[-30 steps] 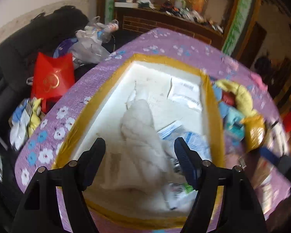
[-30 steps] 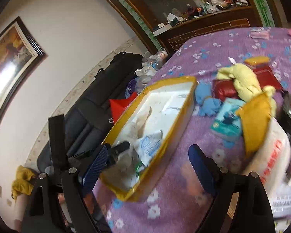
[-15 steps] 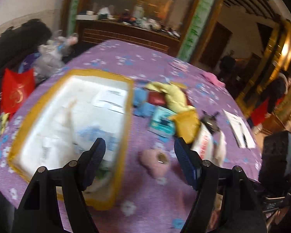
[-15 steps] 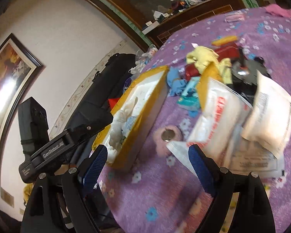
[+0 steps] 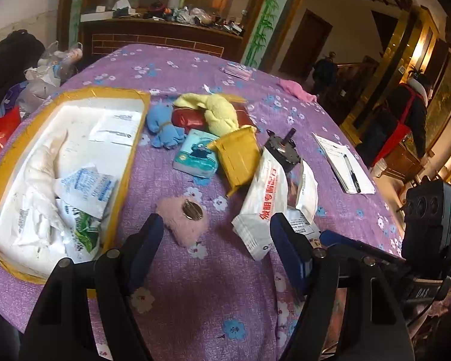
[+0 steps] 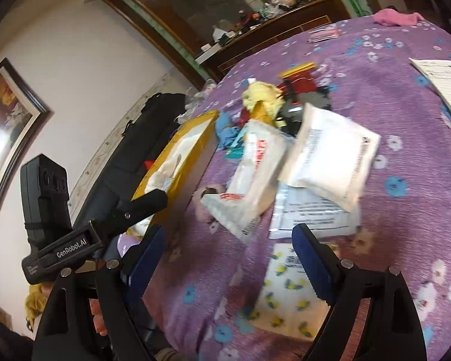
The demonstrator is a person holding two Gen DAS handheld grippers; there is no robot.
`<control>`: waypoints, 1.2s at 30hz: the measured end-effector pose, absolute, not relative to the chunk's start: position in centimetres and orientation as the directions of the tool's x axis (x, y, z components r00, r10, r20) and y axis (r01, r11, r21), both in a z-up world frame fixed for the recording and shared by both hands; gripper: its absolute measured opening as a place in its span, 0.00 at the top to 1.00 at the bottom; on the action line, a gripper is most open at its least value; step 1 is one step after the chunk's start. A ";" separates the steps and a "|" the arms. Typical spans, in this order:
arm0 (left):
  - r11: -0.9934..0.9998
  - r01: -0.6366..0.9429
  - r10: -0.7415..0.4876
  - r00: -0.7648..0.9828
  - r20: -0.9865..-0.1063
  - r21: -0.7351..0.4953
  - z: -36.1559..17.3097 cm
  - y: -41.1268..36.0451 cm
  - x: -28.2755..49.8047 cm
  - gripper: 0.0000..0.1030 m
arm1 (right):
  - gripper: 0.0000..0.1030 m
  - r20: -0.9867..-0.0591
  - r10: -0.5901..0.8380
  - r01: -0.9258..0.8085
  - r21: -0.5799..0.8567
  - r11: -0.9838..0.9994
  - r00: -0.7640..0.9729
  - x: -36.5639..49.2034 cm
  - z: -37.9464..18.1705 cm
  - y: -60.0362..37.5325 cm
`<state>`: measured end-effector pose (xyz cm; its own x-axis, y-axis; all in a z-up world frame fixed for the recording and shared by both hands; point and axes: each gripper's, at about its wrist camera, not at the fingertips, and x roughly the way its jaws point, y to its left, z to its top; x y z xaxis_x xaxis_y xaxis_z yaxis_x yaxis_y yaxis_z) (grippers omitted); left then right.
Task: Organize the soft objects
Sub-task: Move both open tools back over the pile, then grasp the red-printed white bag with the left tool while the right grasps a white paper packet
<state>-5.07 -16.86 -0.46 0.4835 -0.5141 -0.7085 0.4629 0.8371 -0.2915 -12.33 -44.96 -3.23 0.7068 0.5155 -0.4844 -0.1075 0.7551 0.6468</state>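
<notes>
White "GenRobot.AI" lettering marks the left gripper (image 6: 153, 204); both grippers' fingers (image 5: 144, 240) spread wide, holding nothing

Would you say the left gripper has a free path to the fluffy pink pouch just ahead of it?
Probably yes: the left gripper is open, and the pink pouch lies on bare cloth right ahead, nothing between.

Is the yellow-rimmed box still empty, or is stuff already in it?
Not empty. The box already holds a white cloth and several white packets; the left gripper is open over the table.
</notes>
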 end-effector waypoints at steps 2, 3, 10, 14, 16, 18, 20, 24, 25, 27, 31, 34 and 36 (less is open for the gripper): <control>0.831 0.462 -0.526 0.472 -0.708 -0.310 -0.6 -17.1 -5.0 0.29 | 0.16 -0.494 0.487 -0.088 0.631 0.771 0.720 -12.6 -3.0 -45.5; 0.821 0.471 -0.541 0.460 -0.704 -0.323 -0.6 -17.2 -5.1 0.29 | 0.16 -0.503 0.466 -0.066 0.625 0.778 0.728 -12.5 -3.0 -46.1; 0.793 0.547 -0.542 0.430 -0.722 -0.270 -1.1 -19.6 -5.3 0.29 | 0.16 -0.552 0.380 0.095 0.648 0.756 0.742 -9.1 -4.1 -48.9; 0.768 0.589 -0.547 0.396 -0.737 -0.254 -1.8 -21.9 -4.3 0.29 | 0.17 -0.590 0.374 0.174 0.669 0.723 0.715 -6.4 -5.6 -49.7; 0.755 0.603 -0.547 0.364 -0.754 -0.257 -2.7 -23.3 -3.3 0.29 | 0.20 -0.579 0.396 0.160 0.683 0.712 0.712 -5.7 -6.1 -49.6; 0.752 0.606 -0.544 0.350 -0.763 -0.258 -3.3 -24.3 -2.4 0.29 | 0.32 -0.569 0.377 0.165 0.684 0.711 0.731 -6.0 -6.2 -49.6; 0.760 0.598 -0.530 0.344 -0.775 -0.255 -3.9 -25.1 -1.6 0.30 | 0.44 -0.555 0.382 0.134 0.677 0.724 0.739 -6.4 -6.1 -49.2; 0.758 0.572 -0.558 0.318 -0.767 -0.314 -4.4 -24.9 -0.7 0.51 | 0.63 -0.510 0.396 0.071 0.676 0.733 0.764 -7.2 -5.7 -48.9; 0.753 0.565 -0.572 0.308 -0.760 -0.338 -4.4 -24.6 -0.7 0.54 | 0.64 -0.497 0.401 0.060 0.681 0.729 0.770 -7.0 -6.0 -48.9; 0.758 0.560 -0.569 0.319 -0.758 -0.334 -4.2 -24.2 -0.8 0.60 | 0.72 -0.469 0.407 0.035 0.687 0.725 0.784 -7.5 -5.9 -49.0; 0.755 0.534 -0.591 0.304 -0.747 -0.380 -4.1 -23.3 -0.5 0.65 | 0.79 -0.431 0.419 -0.003 0.694 0.720 0.799 -8.4 -5.9 -49.2; 0.733 0.525 -0.632 0.289 -0.719 -0.433 -3.7 -22.1 -0.7 0.64 | 0.84 -0.414 0.430 -0.018 0.704 0.710 0.803 -8.6 -6.1 -49.4; 0.727 0.508 -0.646 0.274 -0.713 -0.462 -3.9 -21.4 -0.4 0.64 | 0.87 -0.426 0.405 0.003 0.692 0.722 0.809 -8.6 -6.0 -49.4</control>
